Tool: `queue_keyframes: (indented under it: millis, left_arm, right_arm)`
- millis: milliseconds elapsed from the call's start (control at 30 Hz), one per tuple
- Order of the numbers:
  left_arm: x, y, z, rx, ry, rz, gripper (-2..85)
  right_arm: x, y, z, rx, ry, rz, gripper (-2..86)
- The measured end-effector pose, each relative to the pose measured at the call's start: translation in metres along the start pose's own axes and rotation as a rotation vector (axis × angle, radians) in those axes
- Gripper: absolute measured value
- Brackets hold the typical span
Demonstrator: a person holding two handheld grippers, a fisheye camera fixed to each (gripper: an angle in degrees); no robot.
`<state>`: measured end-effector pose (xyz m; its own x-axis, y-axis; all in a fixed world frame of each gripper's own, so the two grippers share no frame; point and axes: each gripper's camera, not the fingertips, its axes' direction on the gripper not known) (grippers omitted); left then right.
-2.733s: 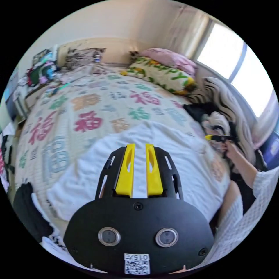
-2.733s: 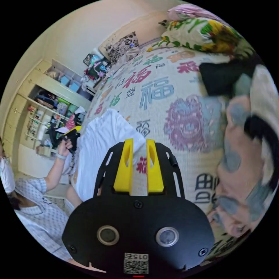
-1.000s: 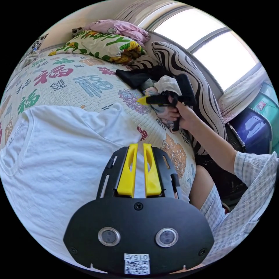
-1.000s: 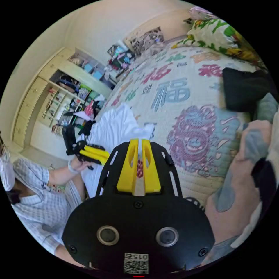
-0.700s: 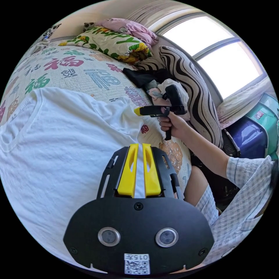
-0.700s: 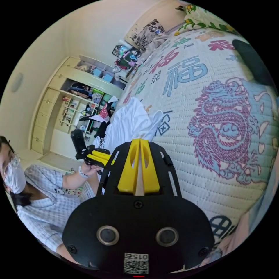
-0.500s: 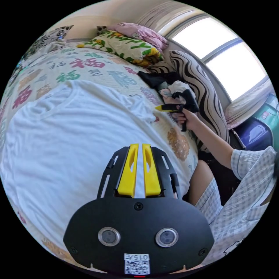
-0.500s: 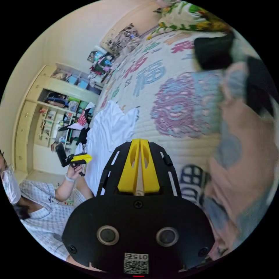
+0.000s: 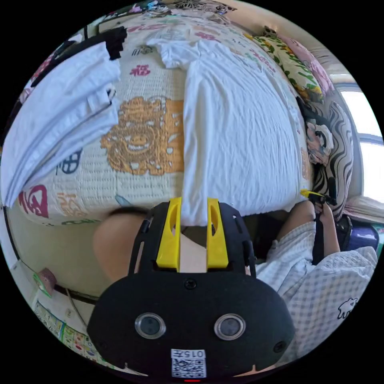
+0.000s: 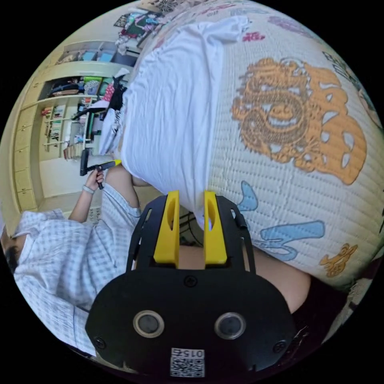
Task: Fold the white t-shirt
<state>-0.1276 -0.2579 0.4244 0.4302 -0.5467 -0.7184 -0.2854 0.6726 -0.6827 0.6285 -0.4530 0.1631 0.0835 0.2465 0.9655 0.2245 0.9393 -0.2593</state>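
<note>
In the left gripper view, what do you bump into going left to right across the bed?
Stack of folded white clothes → orange lion picture on the bedspread → white t-shirt → striped pillow.

Both grippers now sit at the t-shirt's bottom hem instead of a sleeve; the left gripper and right gripper jaws stand wider apart than before.

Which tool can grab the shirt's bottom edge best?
Probably left: the left tool has the white t-shirt hem filling its open jaws. The right tool has only a corner there.
</note>
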Motion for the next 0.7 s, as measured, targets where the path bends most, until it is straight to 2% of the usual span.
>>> queue_keyframes:
  millis: [167,233,467,700]
  left_arm:
    - [0.002,-0.007,0.036,-0.223,-0.028,0.056,8.5]
    - [-0.004,-0.007,0.046,-0.279,-0.063,0.033,5.0]
    - [-0.026,0.034,0.026,-0.17,0.049,0.002,-0.1]
    - [-0.029,0.07,0.018,-0.108,-0.017,0.003,-0.2]
  right_arm:
    - [-0.003,-0.01,0.031,-0.068,0.039,0.06,3.3]
    - [-0.003,-0.007,0.036,-0.07,0.033,0.081,1.8]
    - [-0.031,0.029,0.05,-0.015,0.147,0.052,0.1]
    - [-0.036,0.057,0.067,0.046,0.177,0.087,-0.1]
